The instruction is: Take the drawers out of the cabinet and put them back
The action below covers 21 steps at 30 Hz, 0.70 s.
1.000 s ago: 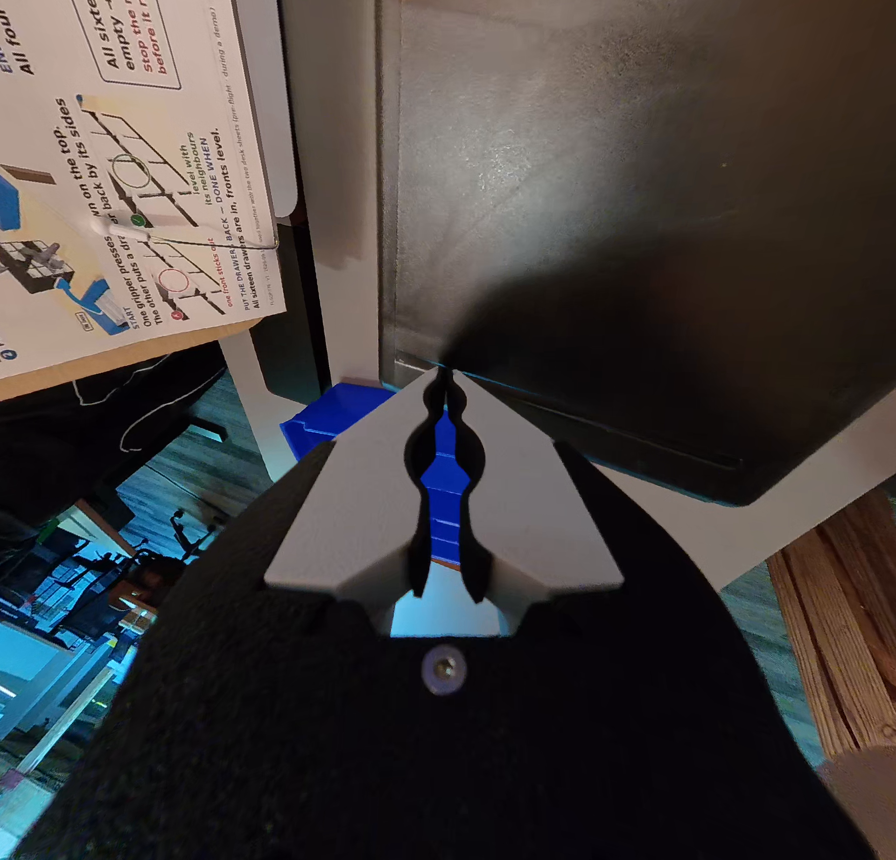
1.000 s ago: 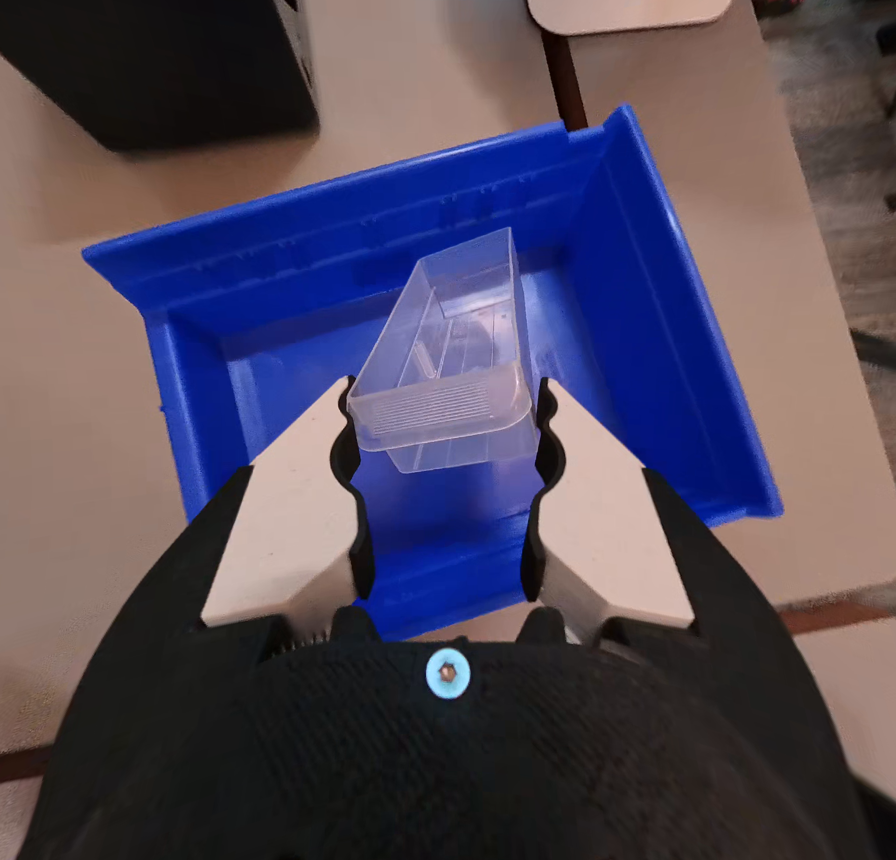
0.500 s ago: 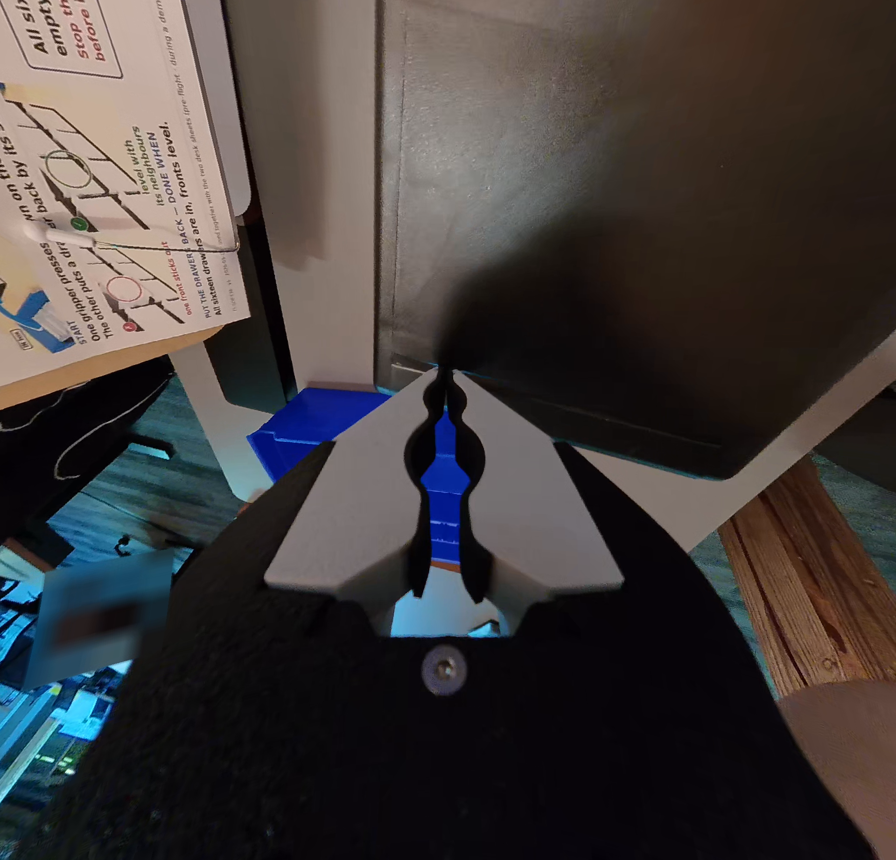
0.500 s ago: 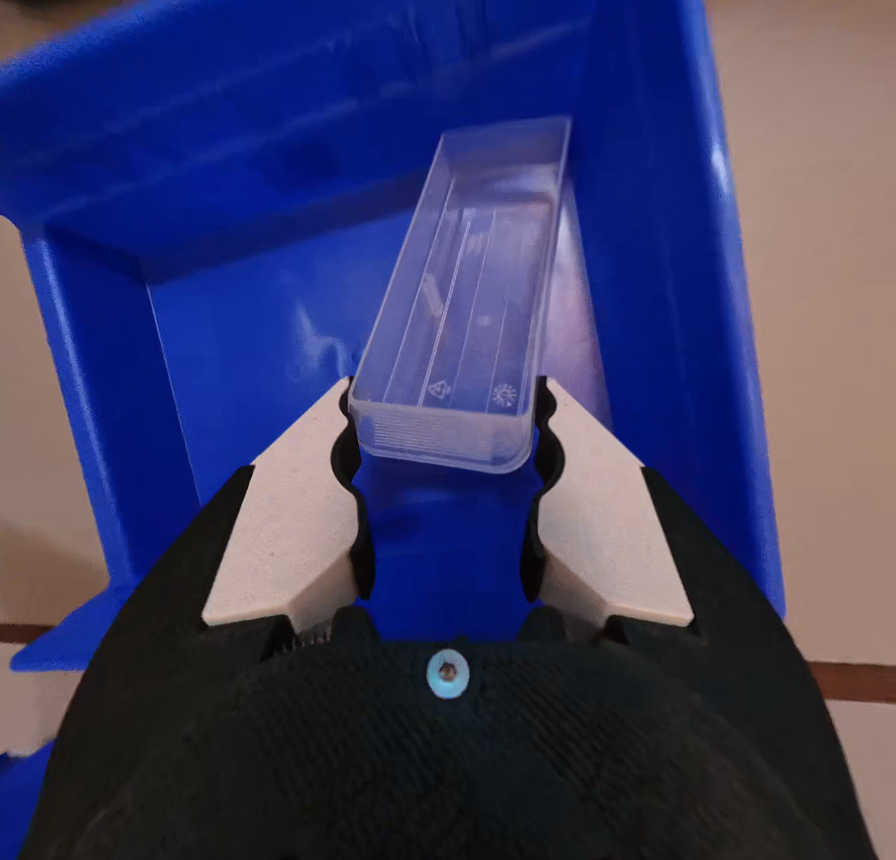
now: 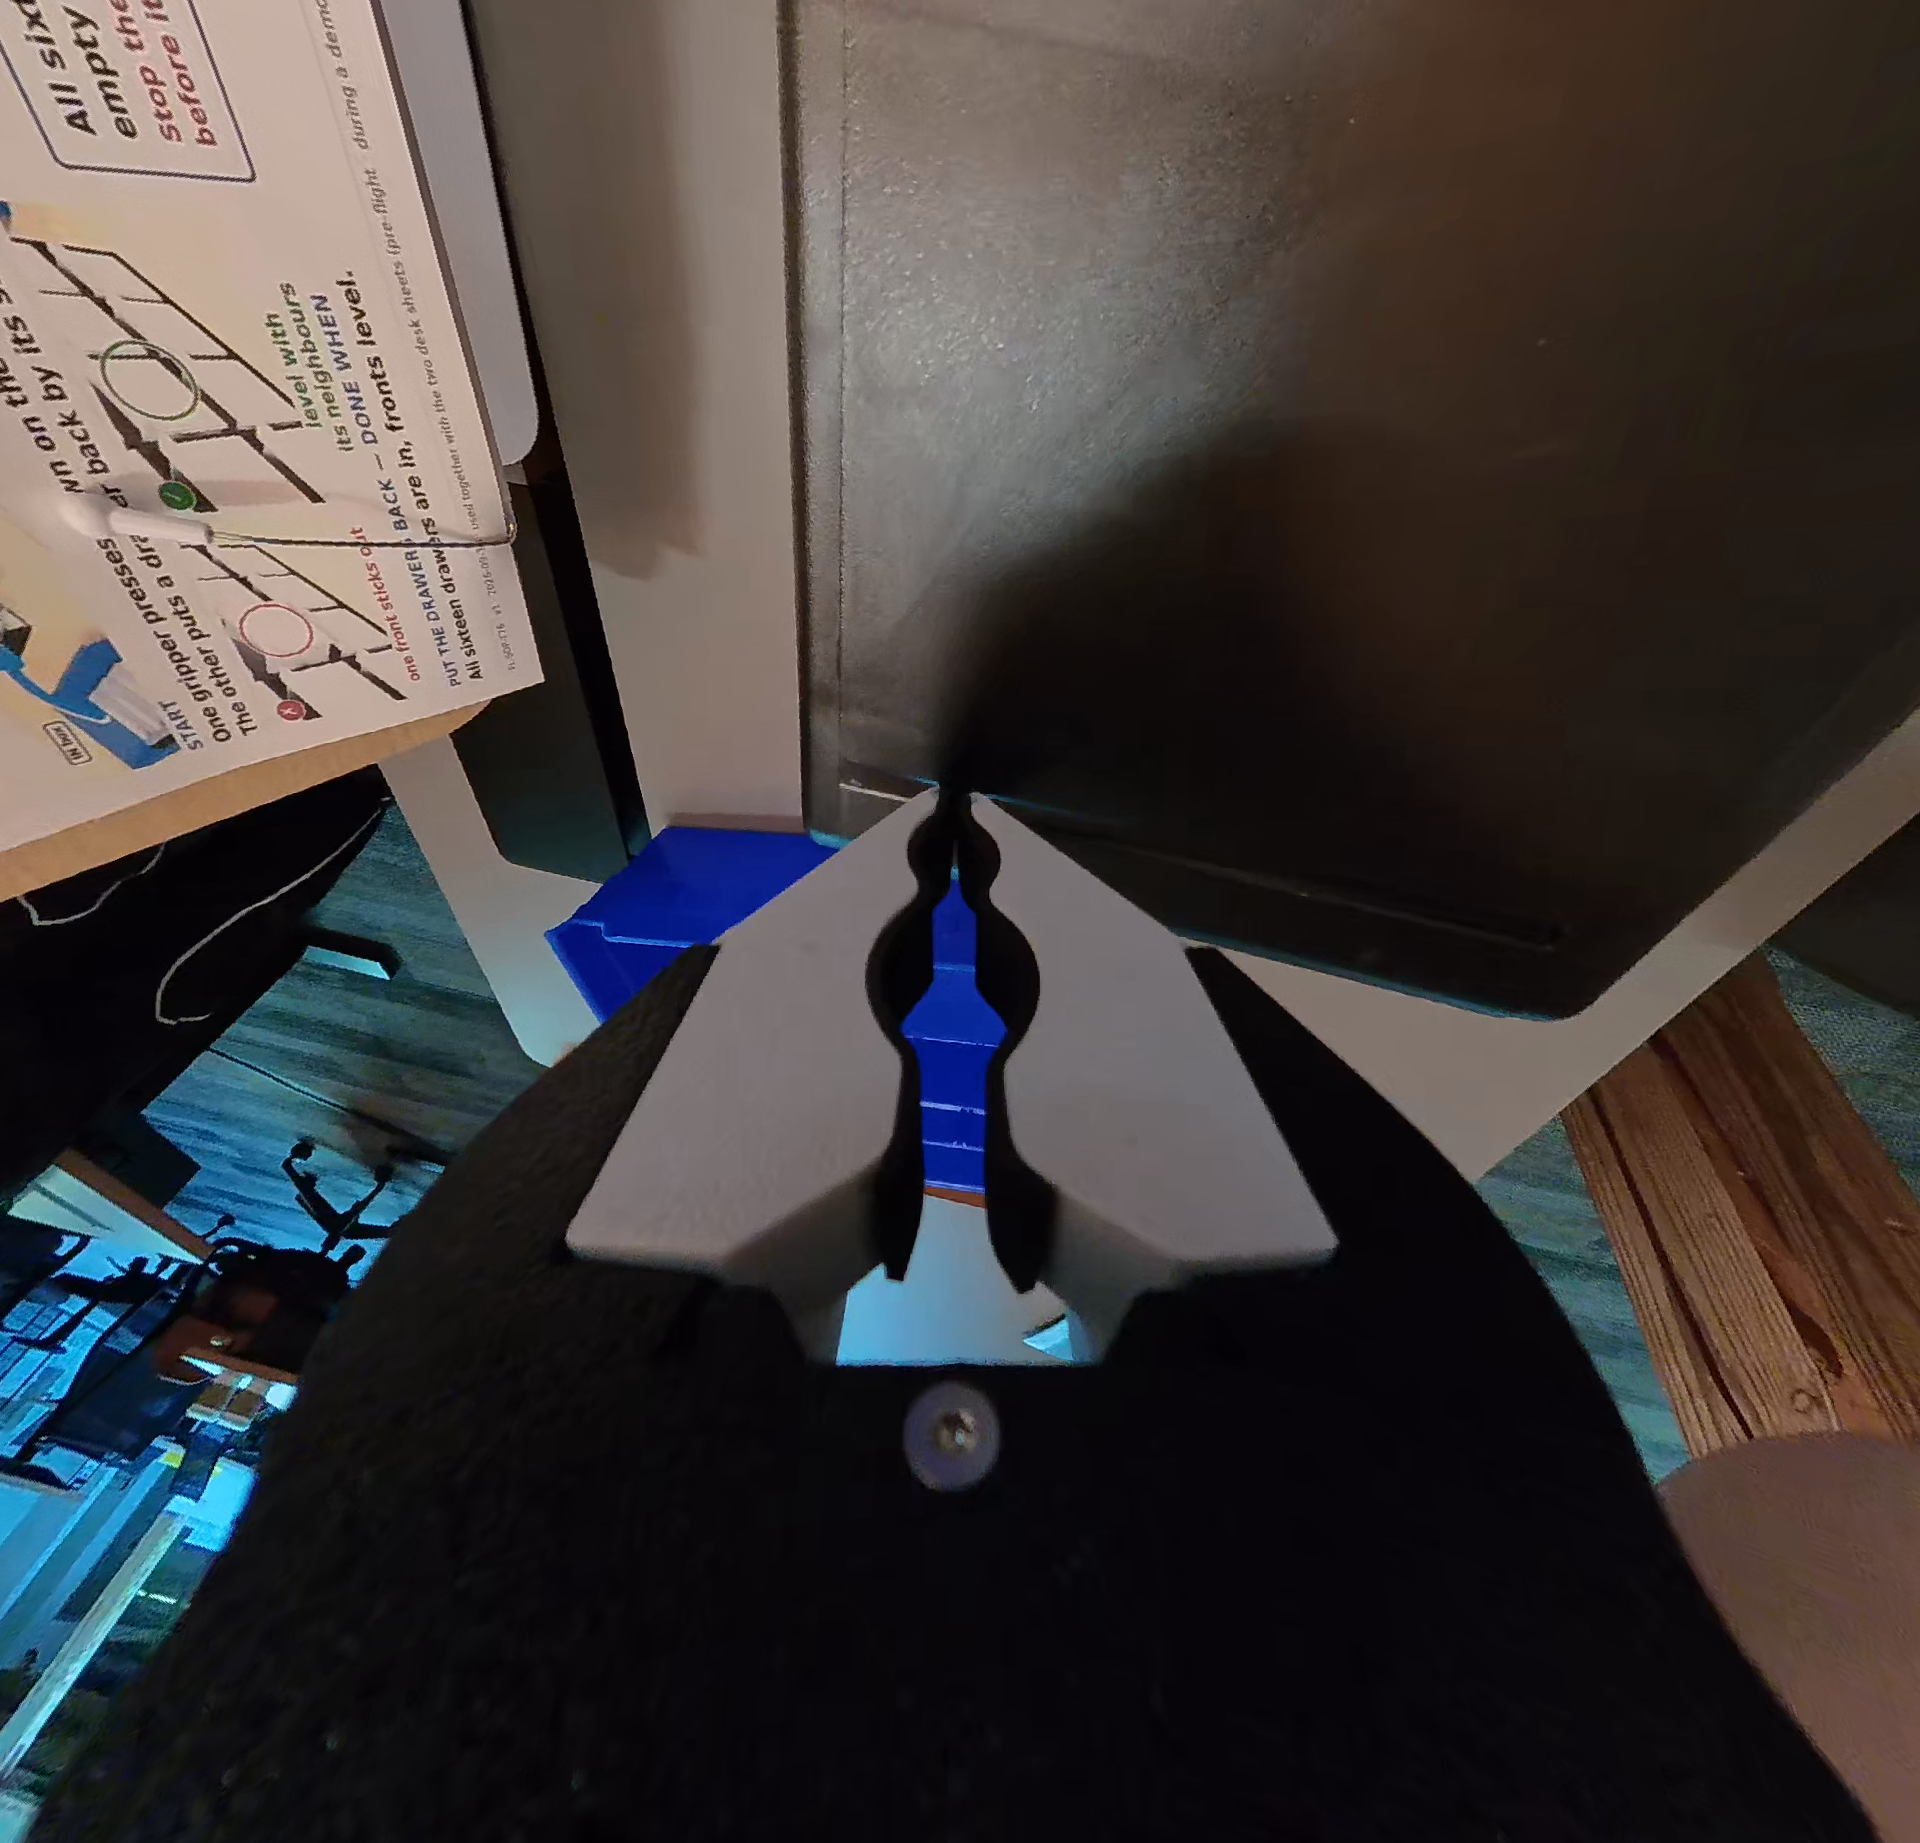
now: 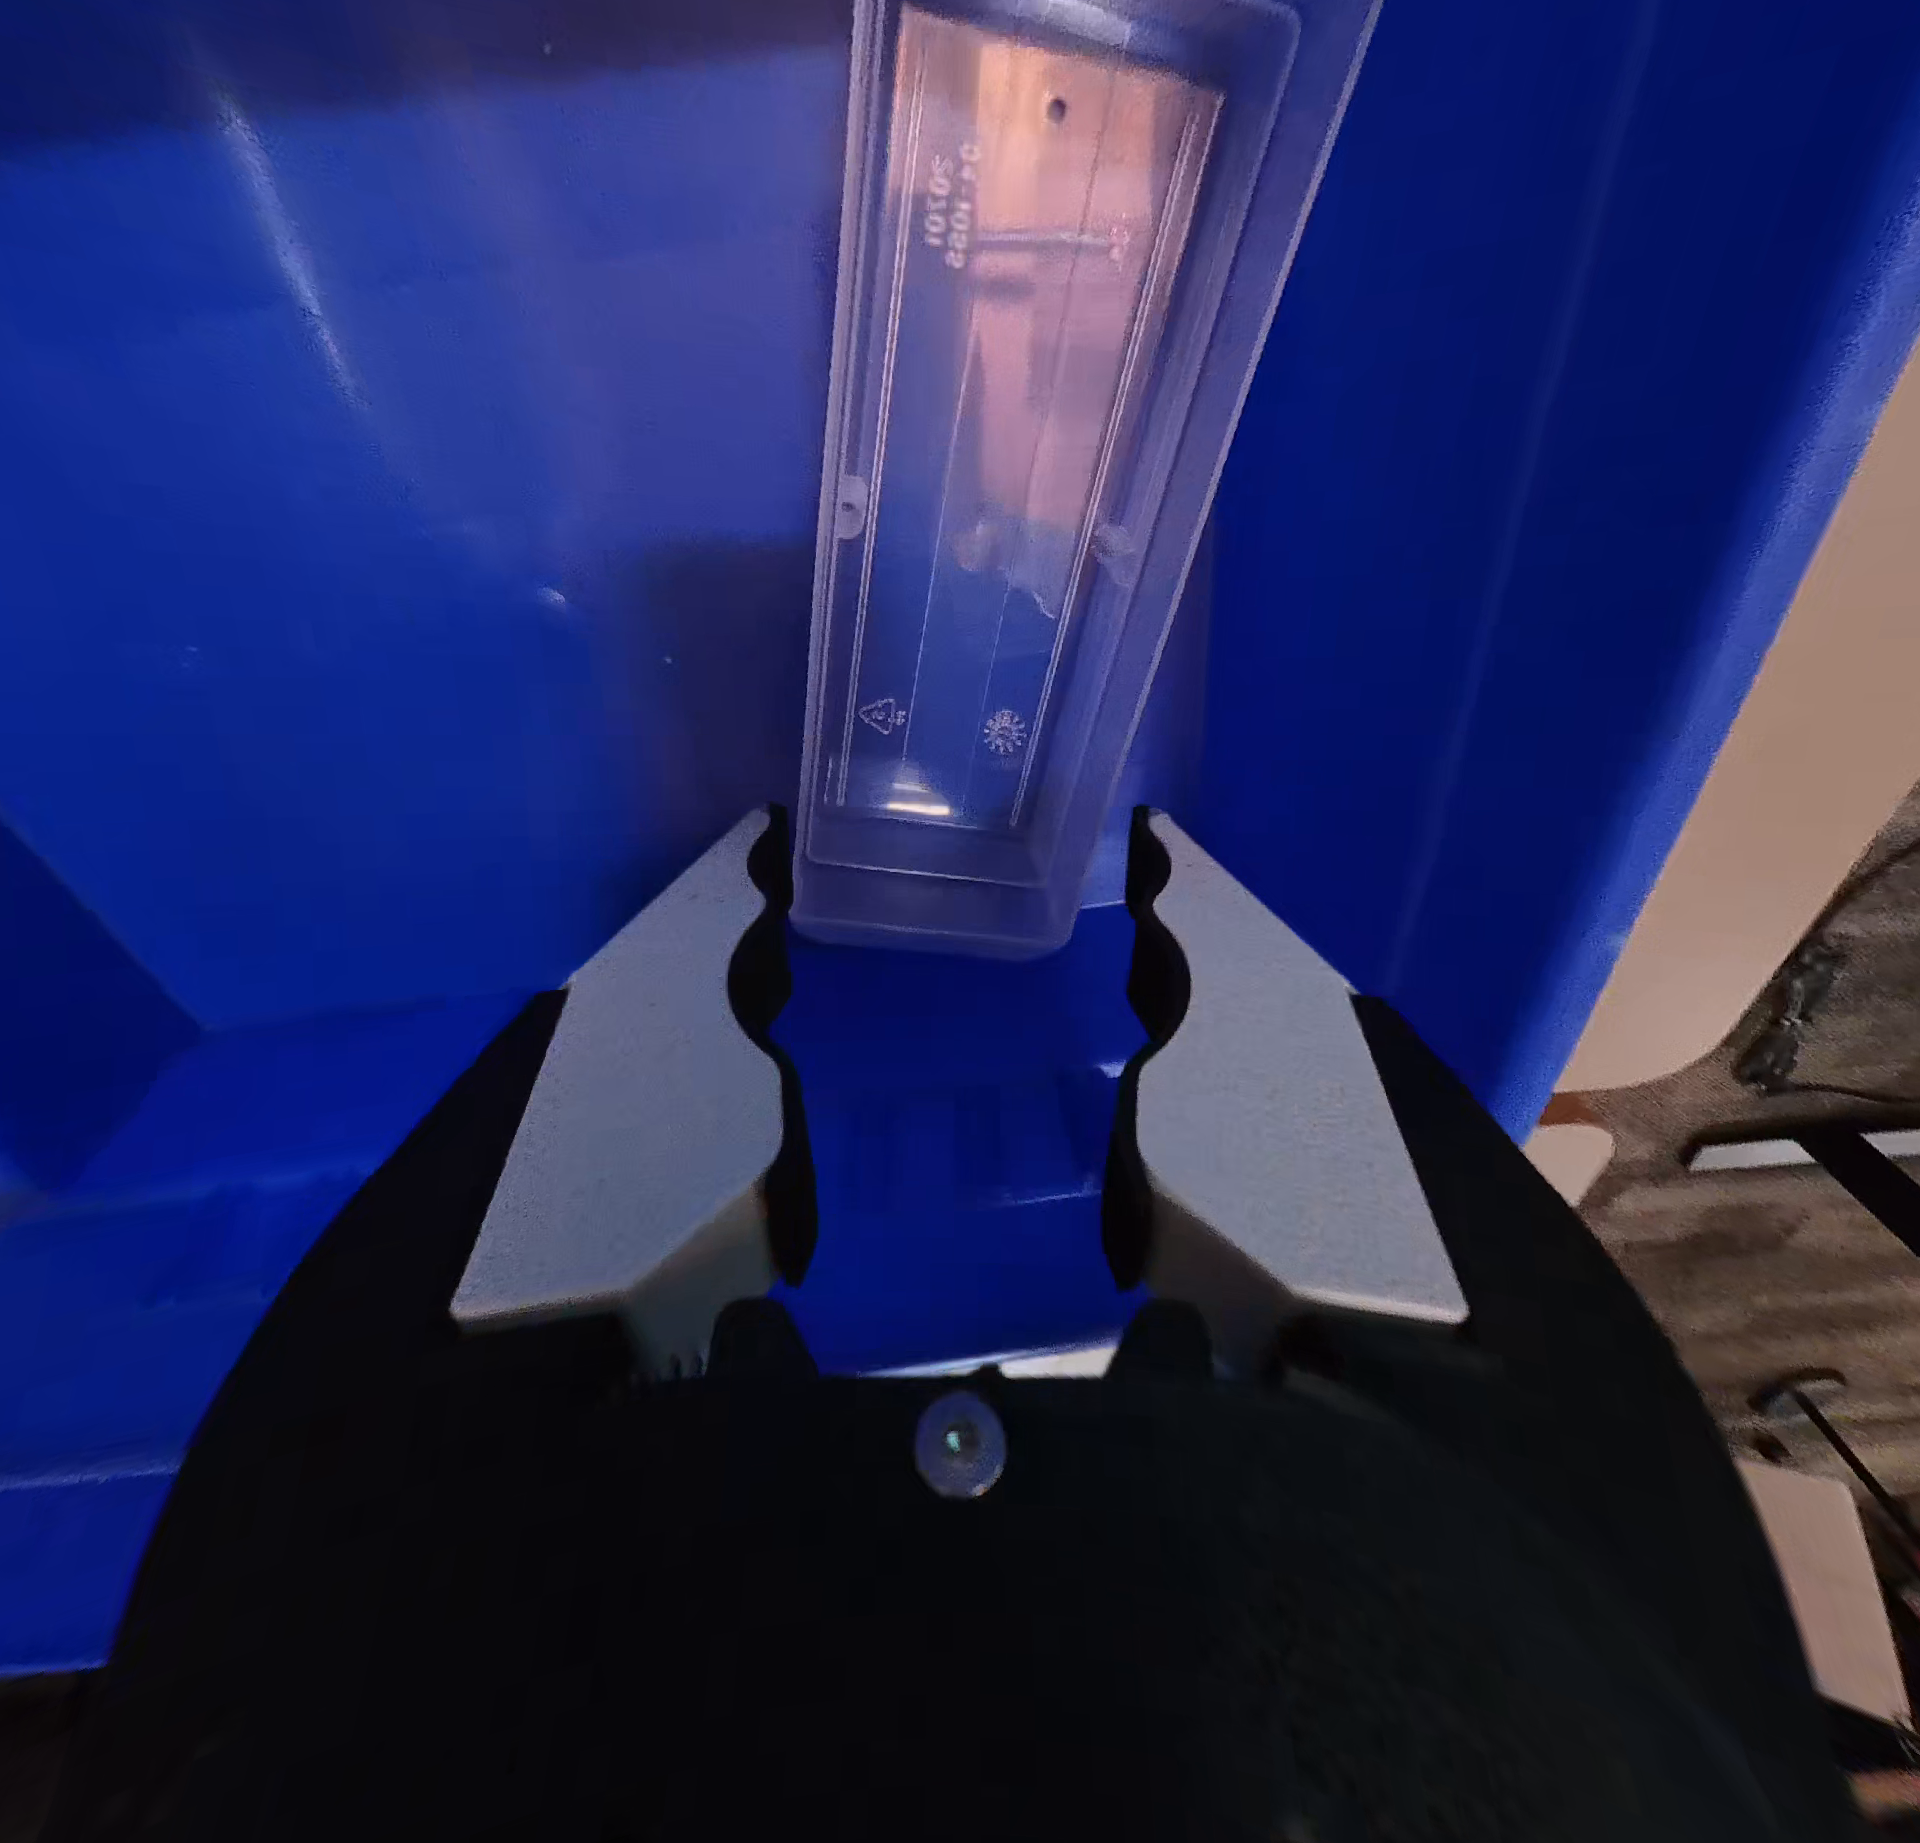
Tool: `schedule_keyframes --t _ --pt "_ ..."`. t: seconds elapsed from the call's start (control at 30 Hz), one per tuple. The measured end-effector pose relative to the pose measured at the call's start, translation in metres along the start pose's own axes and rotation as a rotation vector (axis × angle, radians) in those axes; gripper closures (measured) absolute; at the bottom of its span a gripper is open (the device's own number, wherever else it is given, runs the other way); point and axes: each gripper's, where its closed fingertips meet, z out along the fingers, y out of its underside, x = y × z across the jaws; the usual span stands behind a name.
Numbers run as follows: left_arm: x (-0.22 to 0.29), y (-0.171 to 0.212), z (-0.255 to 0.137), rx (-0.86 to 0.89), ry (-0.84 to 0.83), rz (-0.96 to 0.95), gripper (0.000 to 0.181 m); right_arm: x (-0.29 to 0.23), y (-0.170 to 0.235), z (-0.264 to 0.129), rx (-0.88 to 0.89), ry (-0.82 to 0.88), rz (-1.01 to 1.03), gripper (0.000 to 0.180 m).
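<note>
In the left wrist view my left gripper (image 5: pixel 954 806) is shut and empty, with its tips against the edge of the black cabinet (image 5: pixel 1351 443). No drawer fronts show in this view. In the right wrist view my right gripper (image 6: pixel 951 832) is open and low inside the blue bin (image 6: pixel 416 443). A clear plastic drawer (image 6: pixel 1039 422) lies in the bin and points away from me. Its near end sits just past my fingertips (image 6: pixel 727 920), with a small gap on each side. Nothing is held.
The cabinet stands on a white table (image 5: pixel 675 235). A printed instruction sheet (image 5: pixel 229 359) lies at the left. The blue bin (image 5: pixel 675 900) shows below the cabinet's corner, and wooden boards (image 5: pixel 1714 1222) lie at the right. In the right wrist view, pale table (image 6: pixel 1766 754) shows beyond the bin wall.
My right gripper has gone down into the blue bin with the clear drawer. The drawer now lies on the bin floor, free of the fingers. My left gripper has stayed shut at the cabinet.
</note>
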Motion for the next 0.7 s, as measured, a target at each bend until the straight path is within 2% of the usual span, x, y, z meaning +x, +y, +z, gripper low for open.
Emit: schedule_keyframes --t 0.13,0.23,0.3,0.33,0.4,0.43,0.47,0.5,0.53,0.57,0.67,0.7 --pt "0.0 0.0 0.0 0.006 -0.006 -0.008 0.181 0.003 0.0 -0.021 -0.024 0.095 0.0 0.123" --pt "0.0 0.0 0.0 0.0 0.005 -0.004 0.181 0.008 -0.02 -0.071 0.15 0.301 0.075 0.127" --pt "0.0 0.0 0.0 -0.009 0.014 0.003 0.181 0.01 -0.035 -0.128 0.361 0.548 0.185 0.12" --pt "0.0 0.0 0.0 -0.014 0.014 0.007 0.181 0.007 -0.038 -0.163 0.49 0.698 0.261 0.11" --pt "0.0 0.0 0.0 -0.024 0.004 0.022 0.181 -0.008 -0.03 -0.235 0.748 1.029 0.466 0.075" --pt "0.0 0.0 0.0 -0.028 -0.004 0.028 0.181 -0.027 -0.026 -0.261 0.838 1.173 0.498 0.066" --pt "0.0 0.0 0.0 -0.031 -0.015 0.032 0.181 -0.05 -0.022 -0.285 0.886 1.351 0.467 0.068" --pt "0.0 0.0 0.0 -0.034 -0.027 0.037 0.181 -0.072 -0.017 -0.301 0.86 1.506 0.441 0.061" --pt "0.0 0.0 0.0 -0.036 -0.039 0.04 0.181 -0.089 -0.011 -0.304 0.786 1.575 0.466 0.059" --pt "0.0 0.0 0.0 -0.036 -0.05 0.042 0.181 -0.105 -0.012 -0.3 0.754 1.576 0.485 0.071" --pt "-0.001 0.0 0.0 -0.032 -0.081 0.04 0.181 -0.153 -0.052 -0.294 0.915 1.44 0.479 0.142" --pt "-0.001 0.0 -0.001 -0.026 -0.089 0.035 0.181 -0.165 -0.065 -0.291 0.935 1.394 0.468 0.16"
